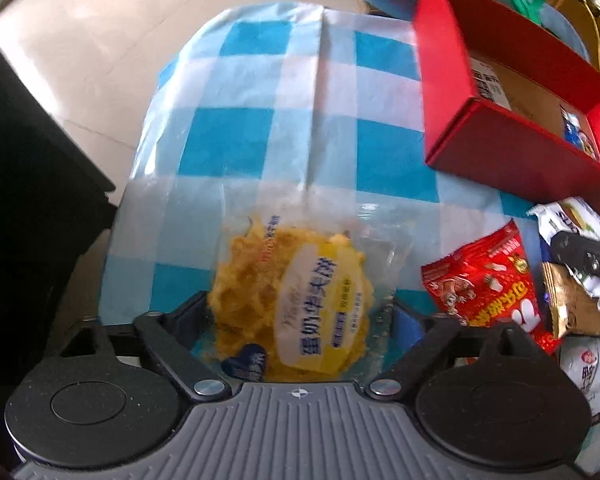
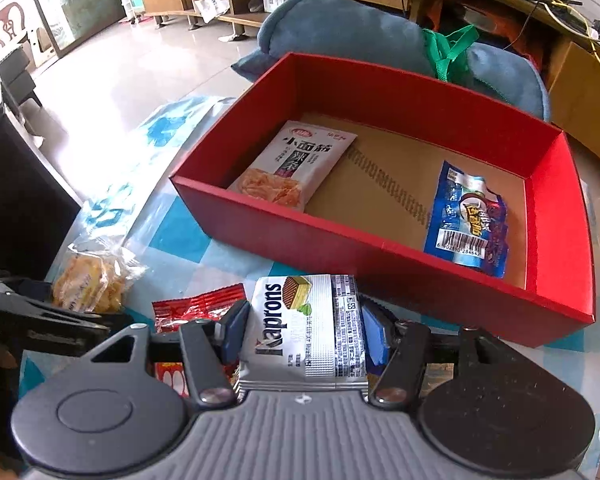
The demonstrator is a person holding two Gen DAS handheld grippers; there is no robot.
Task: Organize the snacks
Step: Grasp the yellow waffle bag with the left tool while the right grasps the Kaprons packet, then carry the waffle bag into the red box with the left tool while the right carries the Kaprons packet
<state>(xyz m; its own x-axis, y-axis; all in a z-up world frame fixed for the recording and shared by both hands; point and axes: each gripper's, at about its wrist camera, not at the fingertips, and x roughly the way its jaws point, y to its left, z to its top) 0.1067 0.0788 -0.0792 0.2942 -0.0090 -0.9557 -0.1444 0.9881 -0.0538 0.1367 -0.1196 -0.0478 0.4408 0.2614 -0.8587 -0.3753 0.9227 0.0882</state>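
Checked blue-and-white cloth (image 1: 284, 92) covers the counter, and on it stands the red box (image 2: 380, 248), open-topped, with two packets already lying flat on its cardboard floor: a white spicy-strip packet (image 2: 296, 164) at the left and a blue packet (image 2: 468, 220) at the right. Between those two is a wide bare strip of floor, the plain room for another piece.

The right gripper (image 2: 304, 332) has its fingers closed on the sides of the Naprons wafer pack (image 2: 304, 320), long axis pointing forward toward the box. The box's near wall lies straight ahead and just beyond the pack's far end, so the pack has to rise over that rim before going down; the right hand is clearly the nearer one to the box.

The left gripper (image 1: 300, 304) has its fingers spread wide on either side of the yellow cake in its clear wrapper (image 1: 296, 300), which lies on the cloth; whether the pads touch the wrapper I cannot tell, probably not yet. From there the box is forward and to the right.

A red snack packet (image 1: 488, 284) lies between the grippers, with smaller wrappers beside it.
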